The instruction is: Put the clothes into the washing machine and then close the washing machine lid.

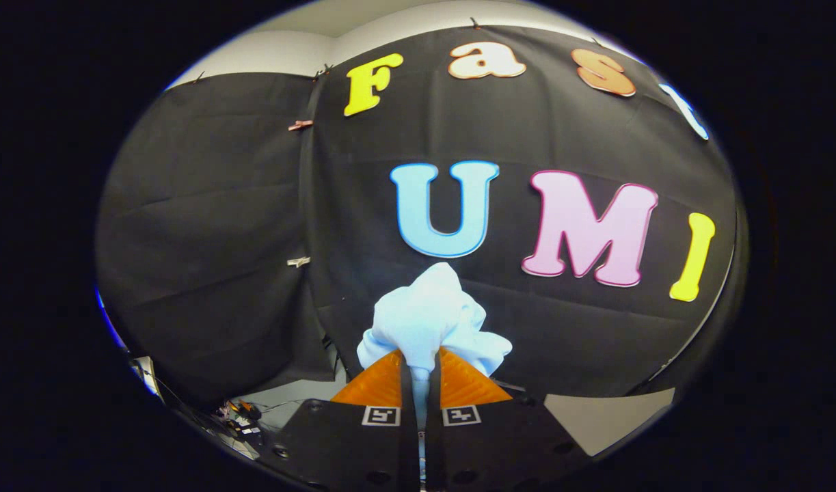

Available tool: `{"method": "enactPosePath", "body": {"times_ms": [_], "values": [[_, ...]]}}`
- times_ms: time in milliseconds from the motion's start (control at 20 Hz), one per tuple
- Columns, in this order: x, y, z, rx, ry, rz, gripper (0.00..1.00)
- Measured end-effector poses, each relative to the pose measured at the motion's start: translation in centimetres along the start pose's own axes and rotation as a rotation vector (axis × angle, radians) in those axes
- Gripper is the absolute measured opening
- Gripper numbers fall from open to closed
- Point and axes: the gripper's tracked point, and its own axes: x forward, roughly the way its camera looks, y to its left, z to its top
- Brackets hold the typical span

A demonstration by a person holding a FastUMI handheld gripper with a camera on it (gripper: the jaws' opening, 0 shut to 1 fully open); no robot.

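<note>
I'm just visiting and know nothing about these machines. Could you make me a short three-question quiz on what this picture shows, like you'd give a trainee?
1. True or false: the gripper with orange ribbed fingers is wide open with nothing between them.
2. Multiple choice: the crumpled white cloth garment is (A) lying flat on a table, (B) pinched between the fingers and bunched up just ahead of them, (C) pinned on the wall.
3. Fill in: behind the garment hangs a ____ cloth wall.

Key: 1 false, the fingers are closed on the garment. 2 B. 3 black.
</note>
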Motion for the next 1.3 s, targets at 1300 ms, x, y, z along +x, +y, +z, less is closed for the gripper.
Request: {"method": "enactPosePath", "body": {"times_ms": [1300], "values": [[16.5,-0.4,-35.7,-0.114,0.771,0.025,0.08]]}}
